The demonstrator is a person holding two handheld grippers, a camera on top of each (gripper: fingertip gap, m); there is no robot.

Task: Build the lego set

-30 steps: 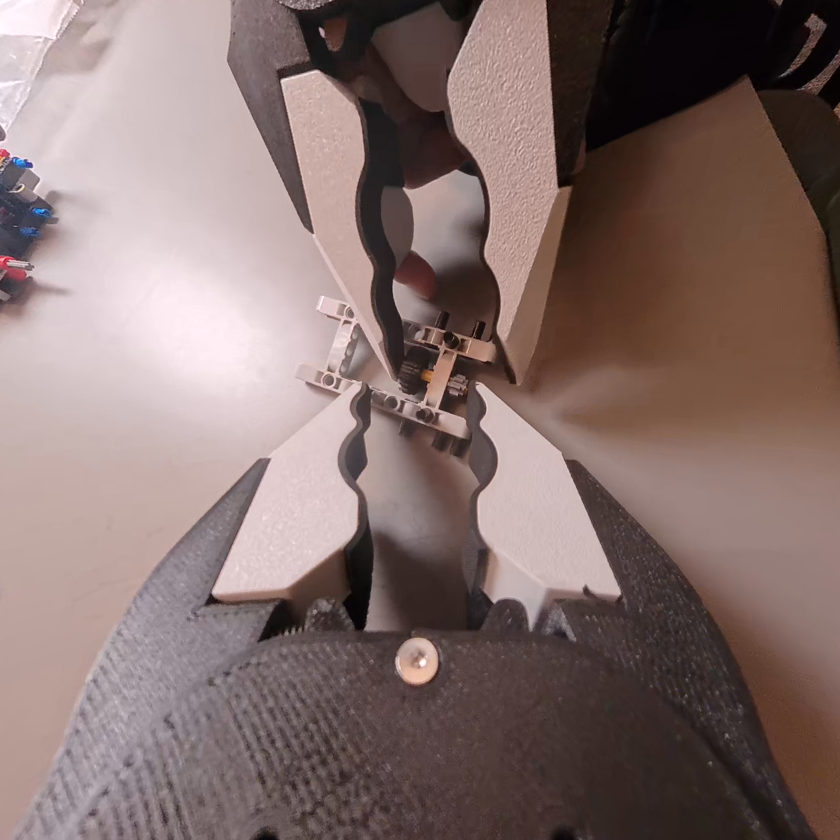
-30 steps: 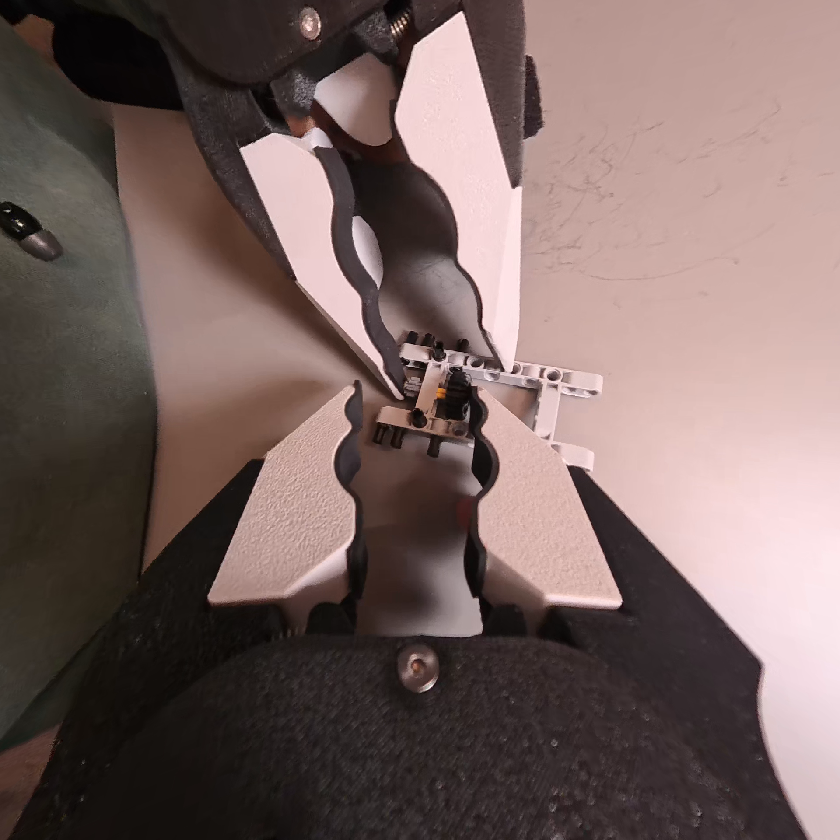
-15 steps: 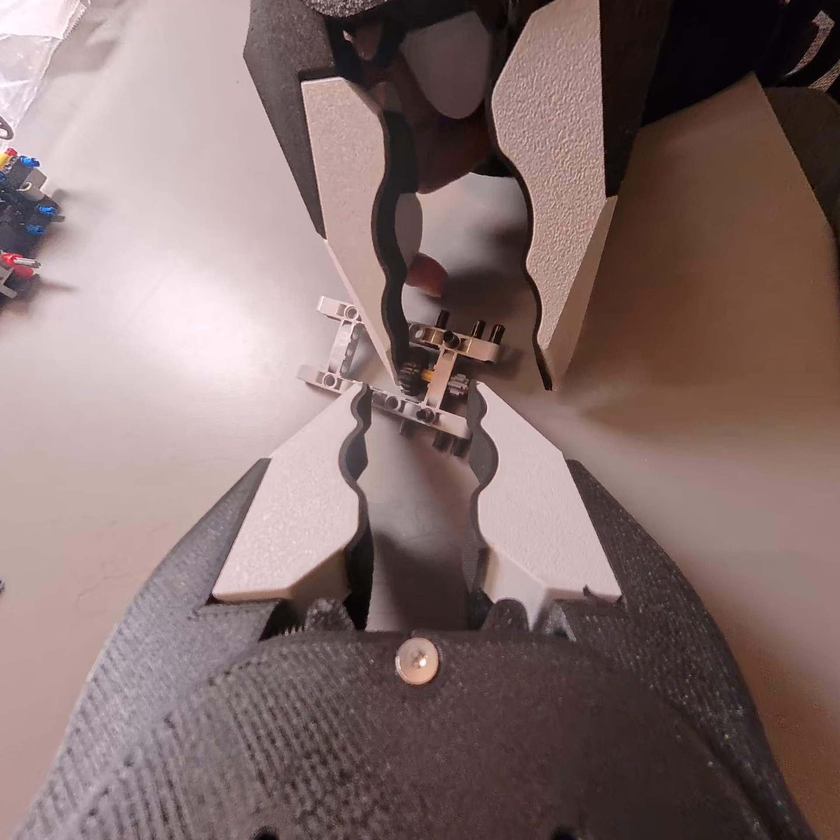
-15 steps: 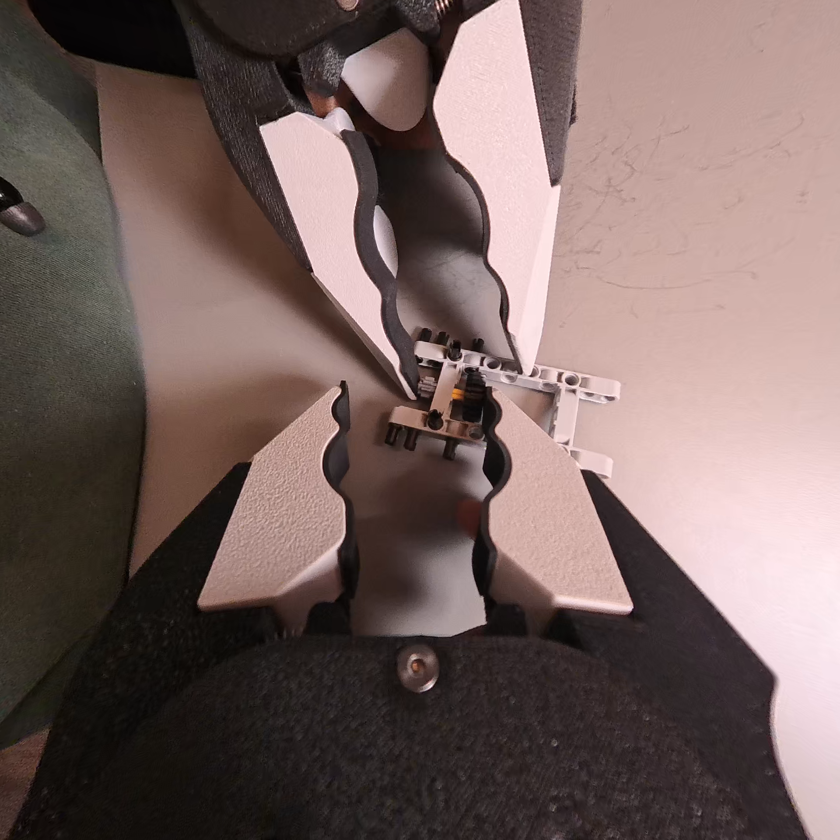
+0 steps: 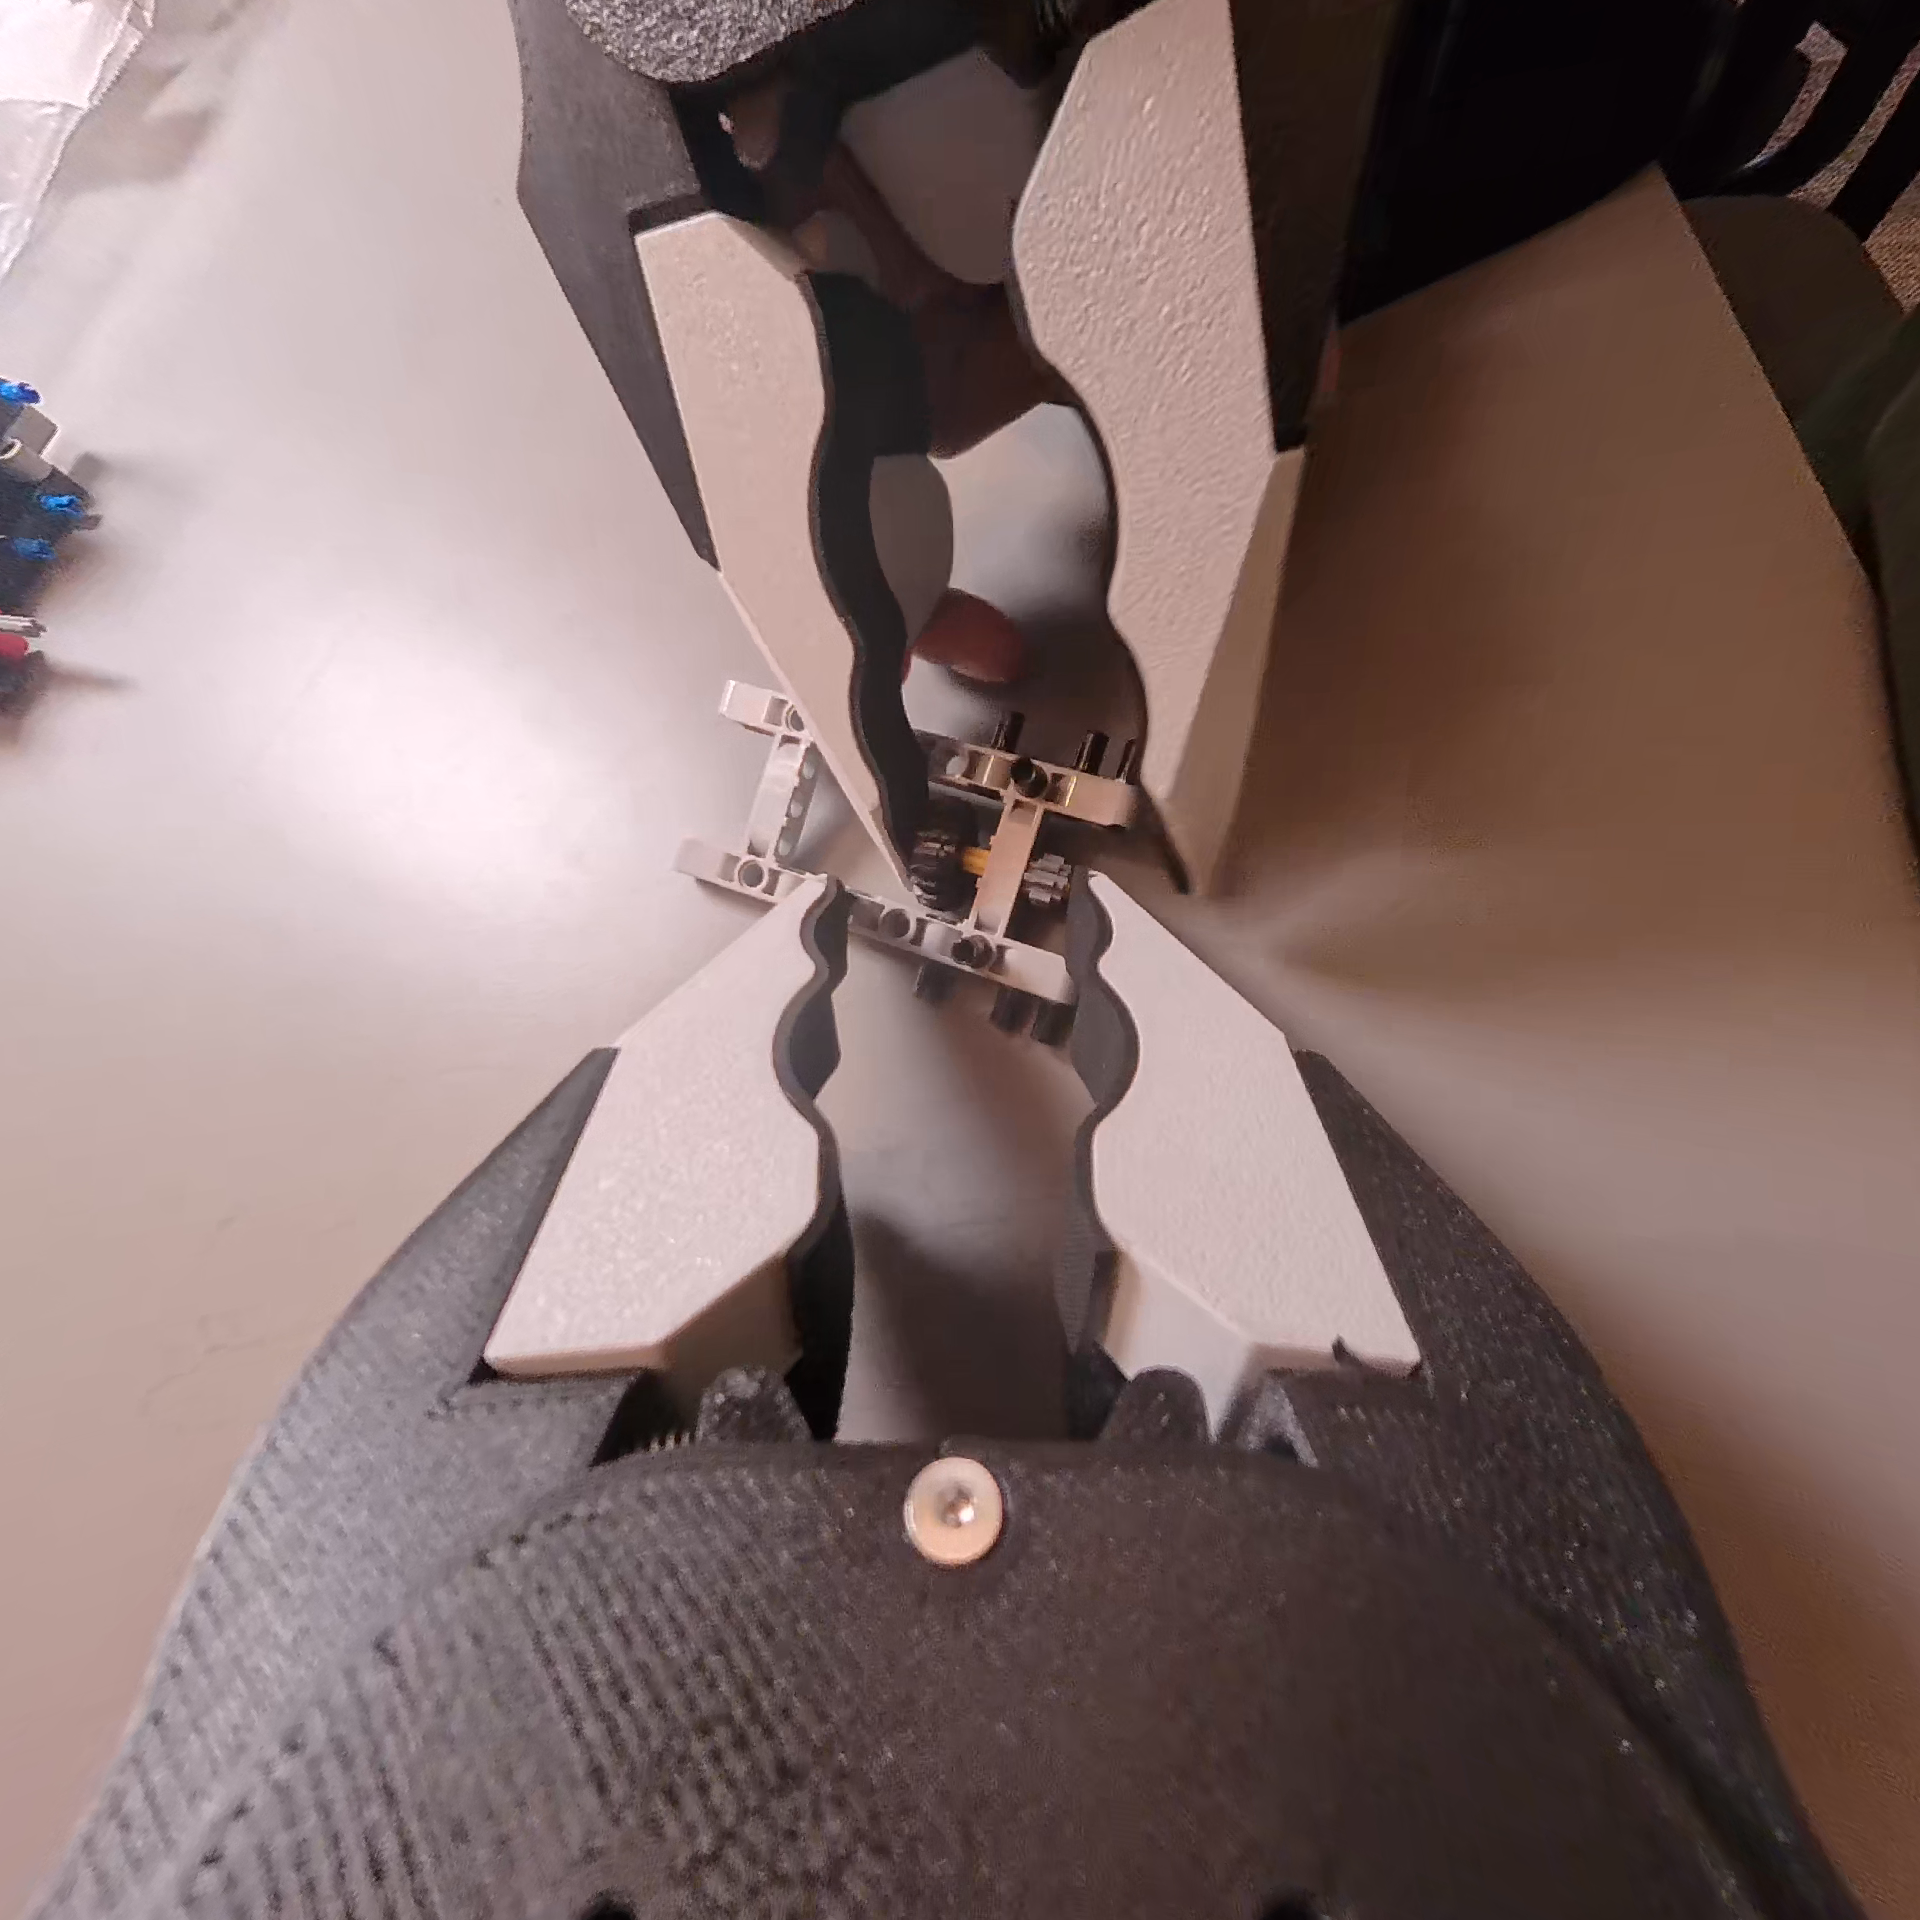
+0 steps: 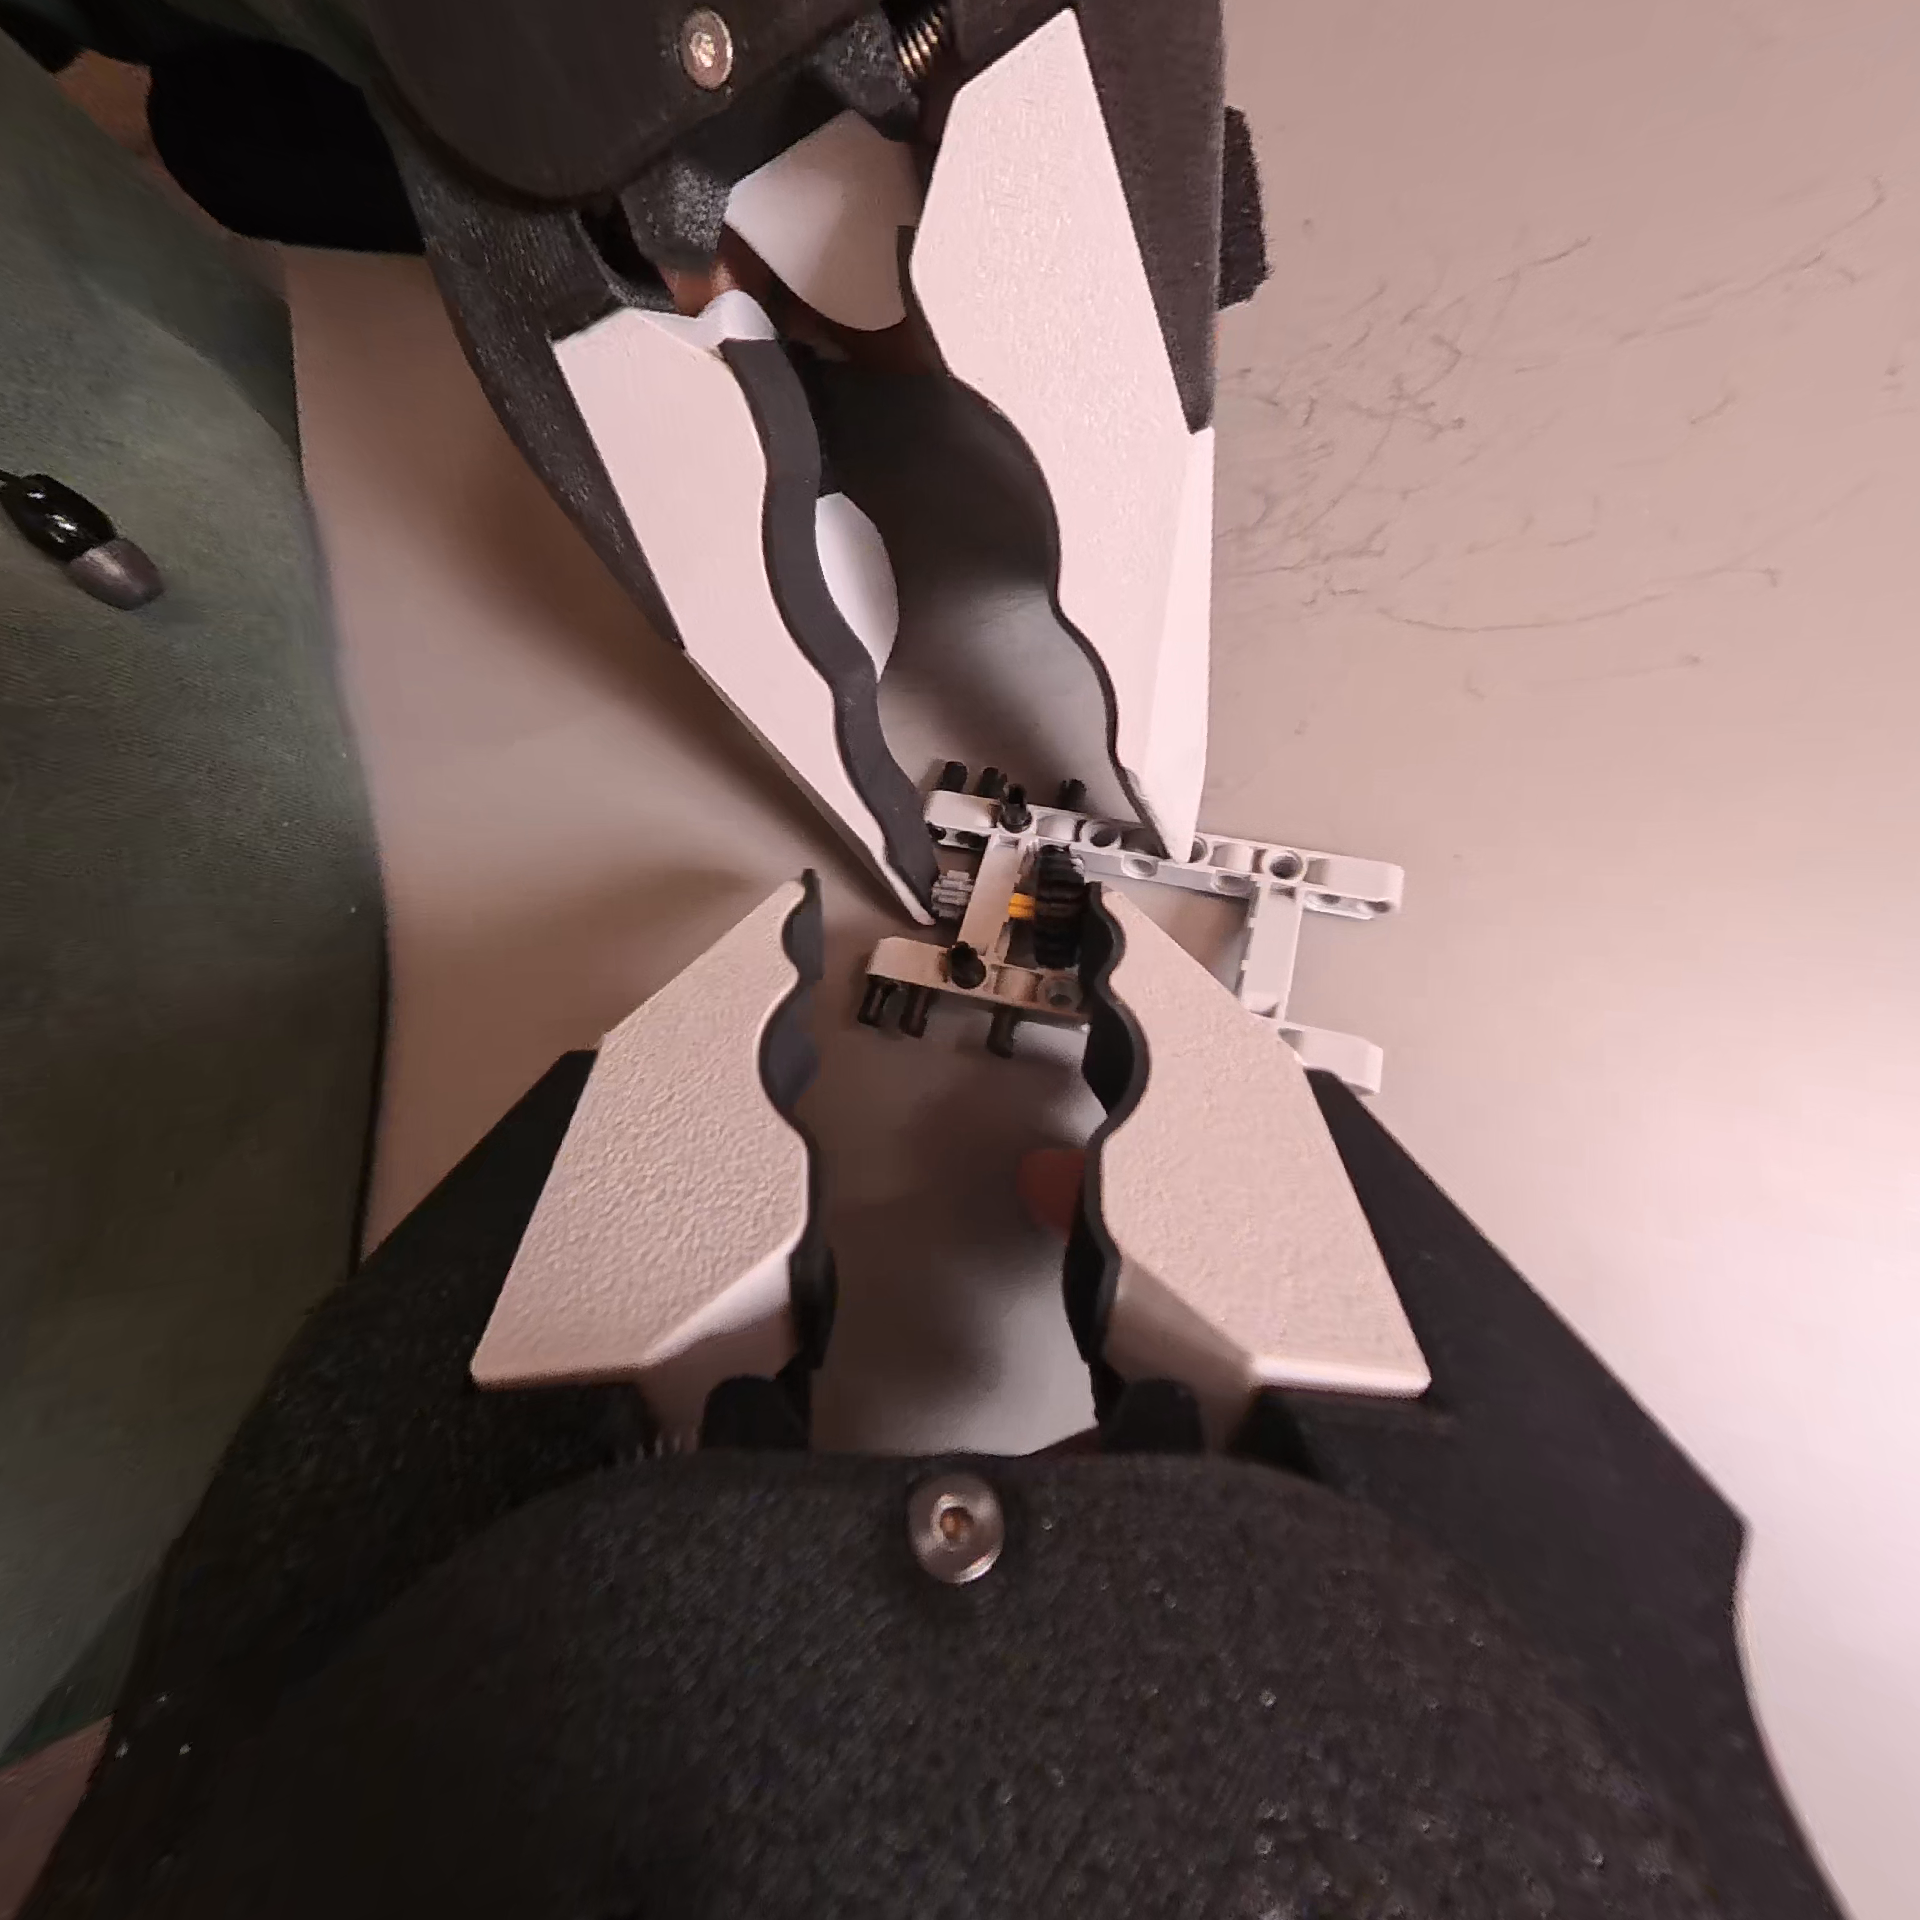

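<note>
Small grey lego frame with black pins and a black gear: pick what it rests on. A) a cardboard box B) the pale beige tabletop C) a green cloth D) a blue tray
B: the small grey lego frame lies flat on the pale beige tabletop, between the fingers of both grippers.

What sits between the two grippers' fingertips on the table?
The grey lego frame assembly, with black gear and pins, lies between left gripper and right gripper; both wrist views show it.

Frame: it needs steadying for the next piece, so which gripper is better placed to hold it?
Left, likely: the left gripper hugs the frame on both sides; the right gripper has one finger at it, the other clear.
</note>
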